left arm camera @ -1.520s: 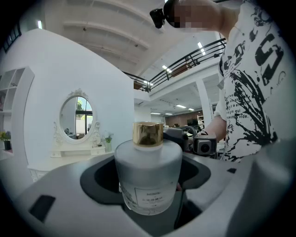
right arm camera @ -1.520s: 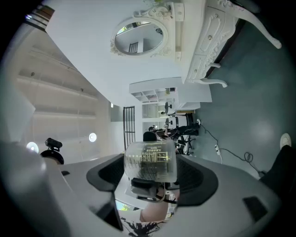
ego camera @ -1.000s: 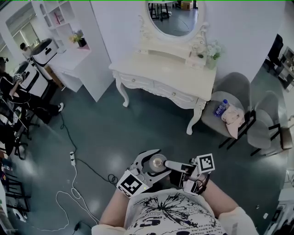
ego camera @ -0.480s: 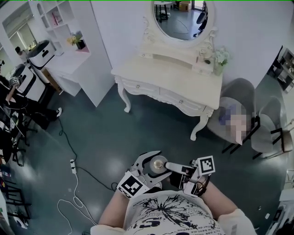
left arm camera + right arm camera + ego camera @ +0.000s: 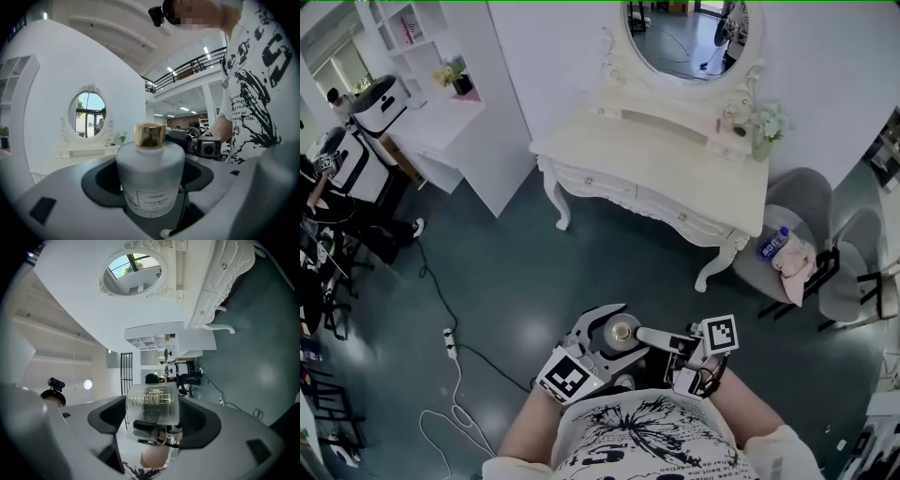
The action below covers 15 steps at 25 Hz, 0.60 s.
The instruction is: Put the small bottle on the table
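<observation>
The small frosted bottle (image 5: 622,333) with a gold cap (image 5: 150,135) hangs close in front of my torso, above the dark floor. My left gripper (image 5: 607,336) is shut on it, and the bottle (image 5: 150,180) stands upright between its jaws. My right gripper (image 5: 645,337) reaches in from the right and is shut on the same bottle (image 5: 152,404). The white dressing table (image 5: 656,164) with its oval mirror (image 5: 684,37) stands well ahead against the wall; the table (image 5: 82,153) also shows small in the left gripper view.
A vase of flowers (image 5: 766,131) stands on the table's right end. Grey chairs (image 5: 787,202) at the right hold a blue bottle (image 5: 776,244) and a pink cloth. A cable with a power strip (image 5: 448,333) crosses the floor at left. A white desk (image 5: 450,122) and seated people are far left.
The view has shifted a little, so the dressing table sits slightly further right and lower. Both grippers and the bottle stay as they were.
</observation>
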Each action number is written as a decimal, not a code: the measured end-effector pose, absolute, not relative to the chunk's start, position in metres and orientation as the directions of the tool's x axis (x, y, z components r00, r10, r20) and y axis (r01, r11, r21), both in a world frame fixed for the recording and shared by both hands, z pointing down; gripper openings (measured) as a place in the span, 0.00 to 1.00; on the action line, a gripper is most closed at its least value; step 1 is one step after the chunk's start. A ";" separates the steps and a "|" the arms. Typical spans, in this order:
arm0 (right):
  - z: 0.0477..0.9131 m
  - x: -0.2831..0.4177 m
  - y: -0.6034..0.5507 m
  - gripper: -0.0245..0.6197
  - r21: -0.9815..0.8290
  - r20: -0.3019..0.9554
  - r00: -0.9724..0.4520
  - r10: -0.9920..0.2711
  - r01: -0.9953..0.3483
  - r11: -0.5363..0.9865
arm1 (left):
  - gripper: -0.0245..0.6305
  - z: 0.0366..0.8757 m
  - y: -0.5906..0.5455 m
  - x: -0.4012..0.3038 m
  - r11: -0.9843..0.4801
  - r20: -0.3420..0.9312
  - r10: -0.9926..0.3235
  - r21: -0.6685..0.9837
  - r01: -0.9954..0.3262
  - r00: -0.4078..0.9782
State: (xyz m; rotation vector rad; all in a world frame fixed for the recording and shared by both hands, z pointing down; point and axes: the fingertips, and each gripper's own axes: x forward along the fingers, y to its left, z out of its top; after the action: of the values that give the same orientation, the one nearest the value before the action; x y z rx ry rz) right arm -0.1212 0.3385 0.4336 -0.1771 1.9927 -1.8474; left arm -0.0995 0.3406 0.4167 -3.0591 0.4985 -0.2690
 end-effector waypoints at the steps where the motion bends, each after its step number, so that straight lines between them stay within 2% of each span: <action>1: 0.434 -0.120 0.329 0.60 -0.976 -0.213 -0.908 -0.360 0.186 0.110 | 0.57 0.417 0.331 -0.098 -0.947 0.158 -0.323 -0.058 -0.317 0.933; 8: 0.435 -0.098 0.247 0.59 -0.977 -0.210 -0.928 -0.307 0.185 0.108 | 0.57 0.419 0.248 -0.077 -0.923 0.178 -0.385 -0.055 -0.381 0.906; 15: 0.419 -0.048 0.148 0.59 -0.971 -0.227 -0.942 -0.249 0.200 0.128 | 0.57 0.403 0.148 -0.026 -0.903 0.156 -0.430 -0.096 -0.419 0.889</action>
State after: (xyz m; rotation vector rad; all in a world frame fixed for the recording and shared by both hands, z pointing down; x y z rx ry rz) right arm -0.0480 0.1478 0.4195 -0.0469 2.0783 -1.8757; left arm -0.0258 0.1480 0.4029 -2.9955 0.6734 -0.2683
